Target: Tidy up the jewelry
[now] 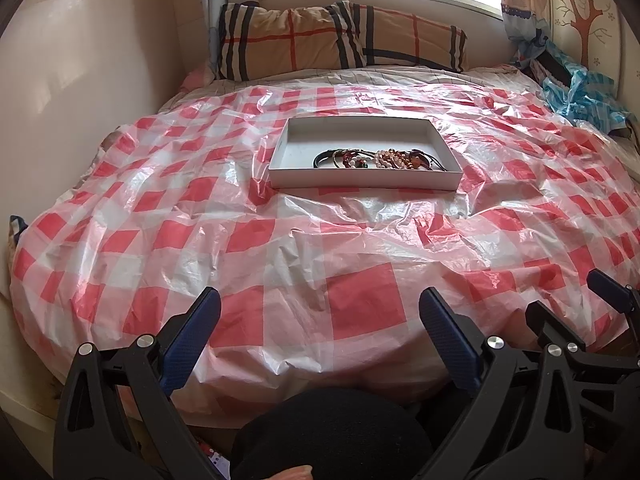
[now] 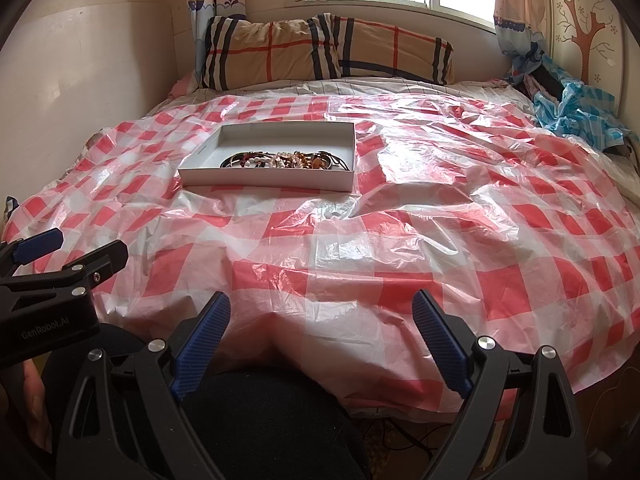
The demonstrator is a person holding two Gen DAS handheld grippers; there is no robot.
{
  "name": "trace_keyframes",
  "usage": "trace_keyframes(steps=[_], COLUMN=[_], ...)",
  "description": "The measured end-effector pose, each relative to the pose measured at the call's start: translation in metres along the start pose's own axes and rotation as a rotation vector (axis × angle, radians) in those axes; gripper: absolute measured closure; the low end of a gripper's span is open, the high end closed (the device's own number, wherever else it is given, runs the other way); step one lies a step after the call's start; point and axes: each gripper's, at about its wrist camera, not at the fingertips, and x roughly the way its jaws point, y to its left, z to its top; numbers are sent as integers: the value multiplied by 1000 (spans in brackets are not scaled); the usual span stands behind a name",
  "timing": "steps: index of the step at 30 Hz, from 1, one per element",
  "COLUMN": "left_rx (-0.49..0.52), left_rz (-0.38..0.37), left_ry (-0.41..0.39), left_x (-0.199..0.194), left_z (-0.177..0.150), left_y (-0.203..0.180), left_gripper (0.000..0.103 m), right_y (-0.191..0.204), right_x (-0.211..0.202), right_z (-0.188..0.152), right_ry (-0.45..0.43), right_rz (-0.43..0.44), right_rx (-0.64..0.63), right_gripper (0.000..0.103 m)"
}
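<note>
A shallow white box sits mid-bed on a red-and-white checked plastic sheet; it also shows in the right wrist view. Inside it, along the near wall, lies a pile of bead bracelets and dark bangles. My left gripper is open and empty, held low at the foot of the bed, far from the box. My right gripper is open and empty, beside the left one. The right gripper shows at the left wrist view's right edge, the left gripper at the right wrist view's left edge.
The checked sheet covers most of the bed. Two plaid pillows lie at the head under a window. Crumpled blue plastic sits at the far right corner. A pale wall runs along the left side. My dark-clothed knee is below the grippers.
</note>
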Motion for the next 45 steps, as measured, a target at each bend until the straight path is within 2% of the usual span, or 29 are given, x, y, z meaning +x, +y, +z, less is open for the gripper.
trace_keyframes(steps=[23,45], left_rx=[9,-13], left_rz=[8,-24], left_ry=[-1,-7], left_x=[-1,-2], left_z=[0,3], left_y=[-3,-1], left_gripper=[8,8], right_y=[0,1], right_x=[0,0], right_z=[0,0], right_ry=[0,2], right_rz=[0,-2], right_rx=[-1,-3], right_gripper=[14,13])
